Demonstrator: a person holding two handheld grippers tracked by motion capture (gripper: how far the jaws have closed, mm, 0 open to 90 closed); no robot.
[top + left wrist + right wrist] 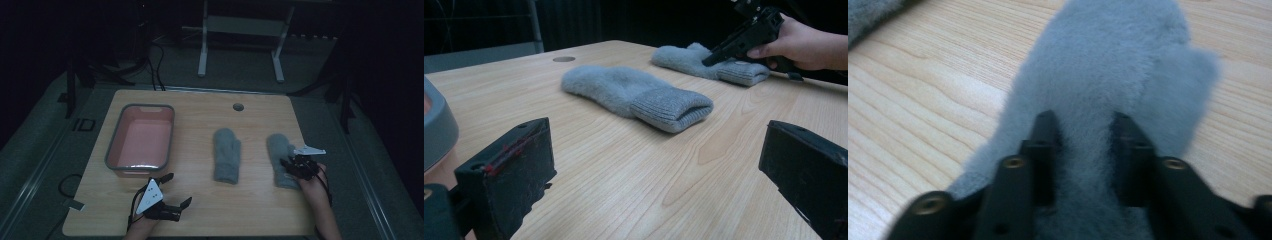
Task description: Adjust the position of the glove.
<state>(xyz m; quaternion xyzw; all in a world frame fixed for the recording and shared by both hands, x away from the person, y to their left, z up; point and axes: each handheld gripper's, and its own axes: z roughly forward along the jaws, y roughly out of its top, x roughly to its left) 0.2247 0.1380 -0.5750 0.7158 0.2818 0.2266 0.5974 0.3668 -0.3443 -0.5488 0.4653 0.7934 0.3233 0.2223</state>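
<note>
Spanning a dark room, pale wooden table [200,210] under grey mittens [227,155].

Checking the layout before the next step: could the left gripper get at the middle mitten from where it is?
Probably yes. The left gripper is open, and bare table lies between it and the middle mitten, cuff towards it.
</note>
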